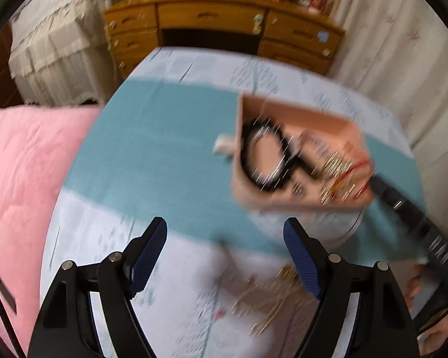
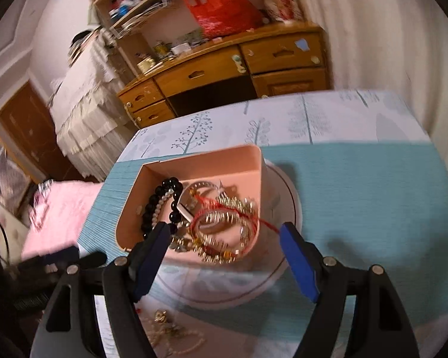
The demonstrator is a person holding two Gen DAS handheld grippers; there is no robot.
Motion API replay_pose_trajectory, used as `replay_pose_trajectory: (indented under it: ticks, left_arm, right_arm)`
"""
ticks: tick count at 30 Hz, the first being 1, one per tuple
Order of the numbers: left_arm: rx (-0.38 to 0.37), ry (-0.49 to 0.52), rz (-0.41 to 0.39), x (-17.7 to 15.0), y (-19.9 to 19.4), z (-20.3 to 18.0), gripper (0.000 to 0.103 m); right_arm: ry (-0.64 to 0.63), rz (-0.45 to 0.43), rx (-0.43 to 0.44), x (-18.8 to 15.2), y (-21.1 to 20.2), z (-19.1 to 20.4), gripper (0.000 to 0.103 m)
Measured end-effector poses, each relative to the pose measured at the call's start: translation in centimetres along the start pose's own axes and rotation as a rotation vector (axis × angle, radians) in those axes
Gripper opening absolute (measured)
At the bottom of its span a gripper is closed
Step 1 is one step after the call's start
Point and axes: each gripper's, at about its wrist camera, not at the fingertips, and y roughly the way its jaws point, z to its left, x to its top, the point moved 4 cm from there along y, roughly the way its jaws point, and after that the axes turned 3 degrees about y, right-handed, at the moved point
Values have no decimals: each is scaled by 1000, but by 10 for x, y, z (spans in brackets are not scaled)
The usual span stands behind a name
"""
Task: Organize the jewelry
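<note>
Bedroom table, teal-and-white tree-print cloth [image 2: 358, 197]; jewelry sorting in progress.
Pink tray [image 2: 194, 167] is seen raised on a white round stand [image 2: 286, 208], holding a black bead bracelet [image 2: 161, 197], gold chain pieces [image 2: 224, 232] and a red cord [image 2: 221, 208]. Right gripper [image 2: 224, 232] is held with jaws apart and empty, straddling the tray's near end; the red cord's tail runs toward its right finger. Left gripper [image 1: 225, 232] is likewise spread and empty, the tray lying ahead and to its right. Loose gold jewelry [image 1: 271, 298] is left on the cloth just below the left gripper, judged the nearer arm for it.
</note>
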Motion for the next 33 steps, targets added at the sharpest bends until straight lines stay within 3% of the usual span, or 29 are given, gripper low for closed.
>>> replay_pose_trajectory:
  ticks: [3,7,14,21,24,29,33]
  left_arm:
    - [17,-20,60,-25,4,13,88]
    - [-16,-37,101,-53,4,27,88]
    - [27,93,137,-87,-1,38,88]
    - [-31,198,243,-102,3,41,88]
    - [-72,300,270,-105,9,40,88]
    - [-113,480,219,-104,9,35,88]
    - [-166,633,163,-103,6,29,88]
  right_arm:
    - [81,26,-11,-11,-4,-6,77]
    - [177,87,-38,-37,-8,-12,77]
    - [200,183,-104,-91,-22,-5,77]
    - [51,224,-132,-132,-37,26,77]
    - [-57,215,-146,-145,-35,42,77]
    - [-271,146,-174,-152,-29,71,77]
    - [-318,112,-179,-152,-19,84,77]
